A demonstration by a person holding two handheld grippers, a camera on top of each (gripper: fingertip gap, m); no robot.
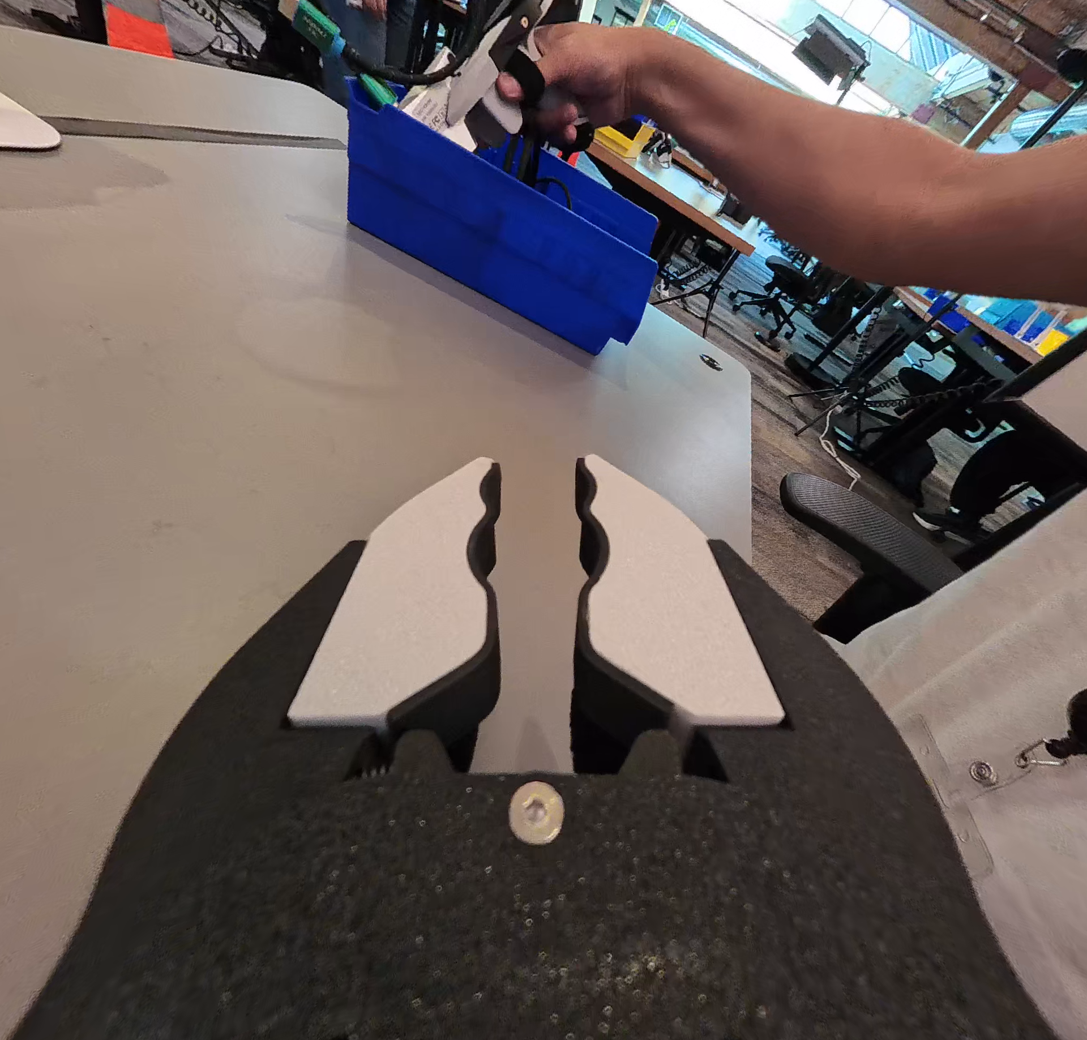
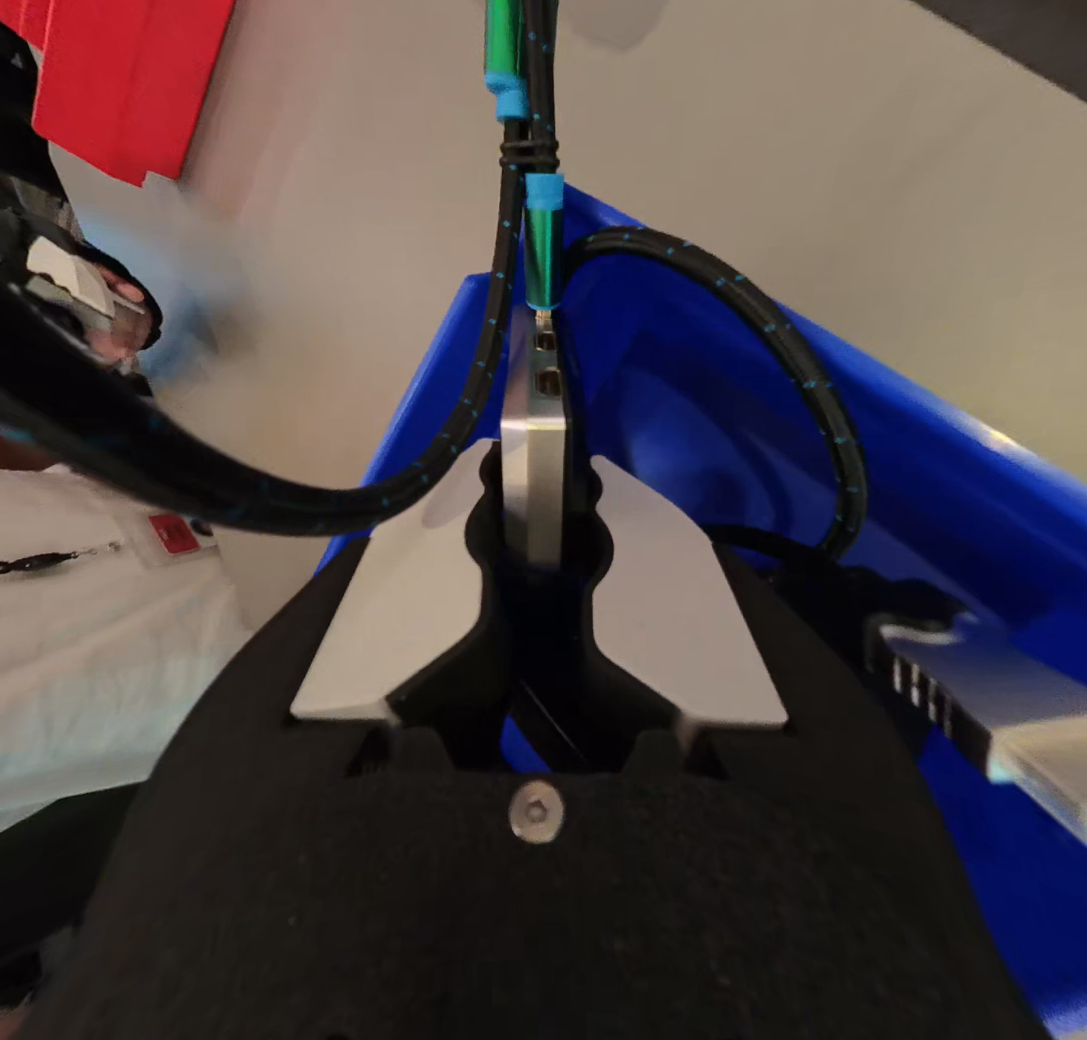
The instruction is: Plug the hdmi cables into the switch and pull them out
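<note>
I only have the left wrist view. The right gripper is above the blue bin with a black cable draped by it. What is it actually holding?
Observer: The right gripper is shut on the silver switch, held edge-on between its fingers.
Operator: Is any plug in the switch?
Observer: A green plug points at its far end, but I cannot tell if it is seated. Two ports below it are empty.
Operator: Where does the cable run?
Observer: The black braided cable loops down into the blue bin, and a thin band ties two strands together.
</note>
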